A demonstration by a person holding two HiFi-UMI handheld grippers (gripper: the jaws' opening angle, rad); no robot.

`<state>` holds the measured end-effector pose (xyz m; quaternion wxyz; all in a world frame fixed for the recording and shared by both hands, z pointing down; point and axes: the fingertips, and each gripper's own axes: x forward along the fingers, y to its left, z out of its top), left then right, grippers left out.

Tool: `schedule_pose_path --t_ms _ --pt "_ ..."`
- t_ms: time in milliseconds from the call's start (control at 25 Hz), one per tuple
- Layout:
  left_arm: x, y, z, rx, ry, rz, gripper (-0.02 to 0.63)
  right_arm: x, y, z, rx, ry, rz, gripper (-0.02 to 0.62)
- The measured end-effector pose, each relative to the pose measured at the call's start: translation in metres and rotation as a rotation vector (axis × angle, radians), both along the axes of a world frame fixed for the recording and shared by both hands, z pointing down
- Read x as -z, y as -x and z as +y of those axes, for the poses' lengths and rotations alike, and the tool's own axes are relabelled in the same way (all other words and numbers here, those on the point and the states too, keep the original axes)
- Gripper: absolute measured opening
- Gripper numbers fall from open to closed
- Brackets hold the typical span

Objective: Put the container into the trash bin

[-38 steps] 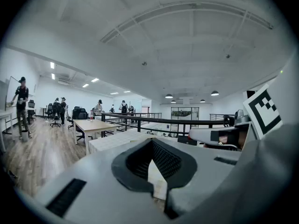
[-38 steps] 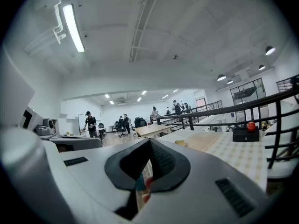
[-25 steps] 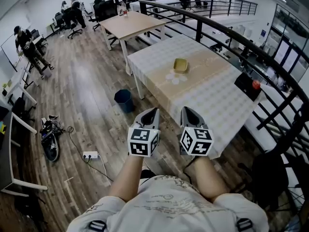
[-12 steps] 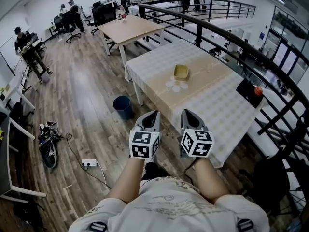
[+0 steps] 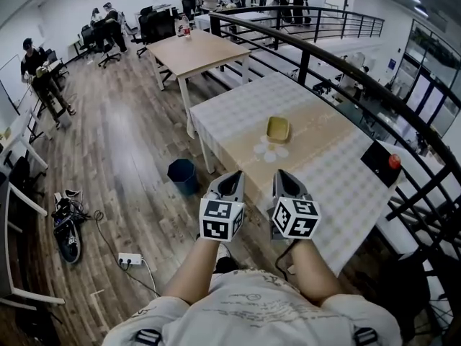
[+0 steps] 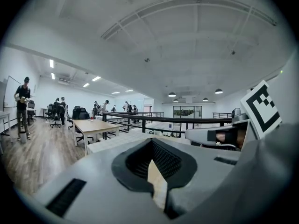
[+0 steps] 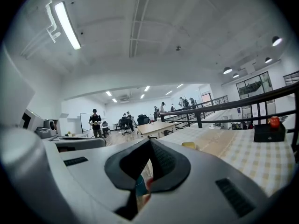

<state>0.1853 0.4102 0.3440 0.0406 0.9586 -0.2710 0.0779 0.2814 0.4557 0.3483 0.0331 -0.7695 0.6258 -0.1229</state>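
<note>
A shallow yellow container [image 5: 277,129] sits on the table with the checked cloth [image 5: 331,171]; in the right gripper view the container [image 7: 188,145] shows just past the jaws. A dark blue trash bin [image 5: 182,174] stands on the wooden floor by the table's left corner. My left gripper [image 5: 229,186] and right gripper [image 5: 285,184] are held side by side at waist height, short of the table's near edge, both pointing toward it. Both are shut with nothing in them, as the left gripper [image 6: 154,164] and right gripper [image 7: 148,160] show in their own views.
Several white discs [image 5: 268,152] lie beside the container. A black box with a red knob [image 5: 382,163] sits at the table's right edge. A black railing [image 5: 338,63] runs behind the table, a wooden table [image 5: 198,49] stands farther off, and a power strip [image 5: 130,259] lies on the floor.
The person has stepped toward the checked table with both grippers held level and shut. The container and bin now sit lower and nearer in the head view.
</note>
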Motion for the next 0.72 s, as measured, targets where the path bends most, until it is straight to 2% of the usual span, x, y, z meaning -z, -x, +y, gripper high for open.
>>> schedule_pose_path --t_ms 200,720 --pt "0.001 -0.013 -0.067 0.002 0.008 0.001 0.000 0.003 -0.011 -0.068 0.008 0.008 0.016 0.003" --pt "-0.012 -0.030 -0.212 -0.044 0.052 -0.010 0.000 -0.016 -0.036 -0.205 -0.064 0.059 0.008 0.003"
